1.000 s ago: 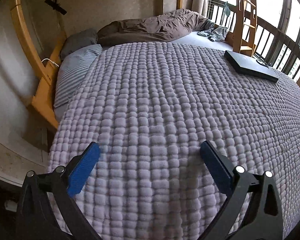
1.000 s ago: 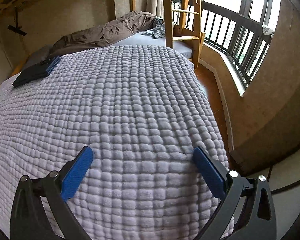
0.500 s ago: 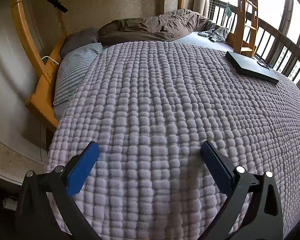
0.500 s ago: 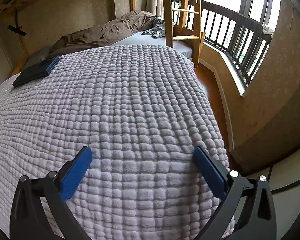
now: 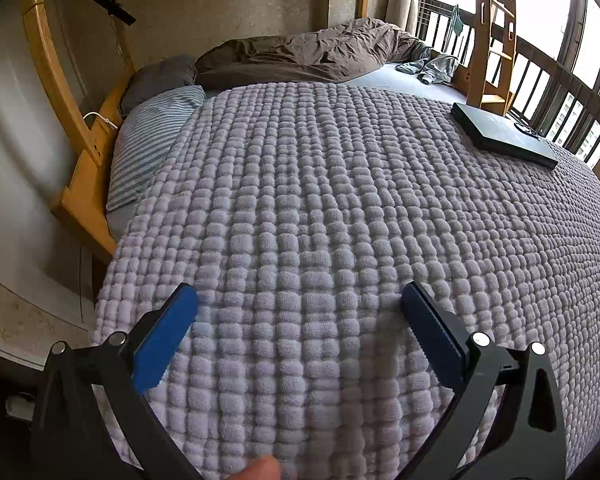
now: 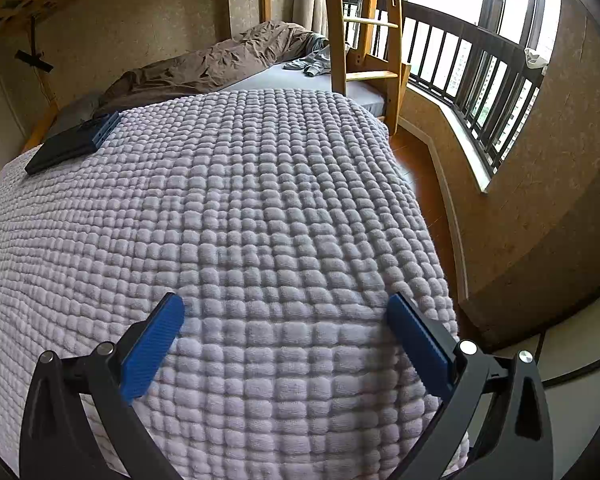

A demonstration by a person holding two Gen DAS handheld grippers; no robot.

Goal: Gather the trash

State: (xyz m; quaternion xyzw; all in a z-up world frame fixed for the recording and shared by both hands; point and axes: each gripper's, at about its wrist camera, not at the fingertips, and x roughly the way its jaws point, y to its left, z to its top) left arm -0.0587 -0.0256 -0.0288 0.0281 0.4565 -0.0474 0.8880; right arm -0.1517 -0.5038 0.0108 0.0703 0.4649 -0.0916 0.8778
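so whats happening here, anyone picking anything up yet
Not yet. A person holds two grippers over a bed covered with a bumpy lavender blanket. The left gripper and the right gripper are both open and hold nothing. No obvious trash shows on the blanket; the only thing lying on it is a flat black box on its far part. Further back are a rumpled brown duvet and some grey clothes by the wooden ladder.
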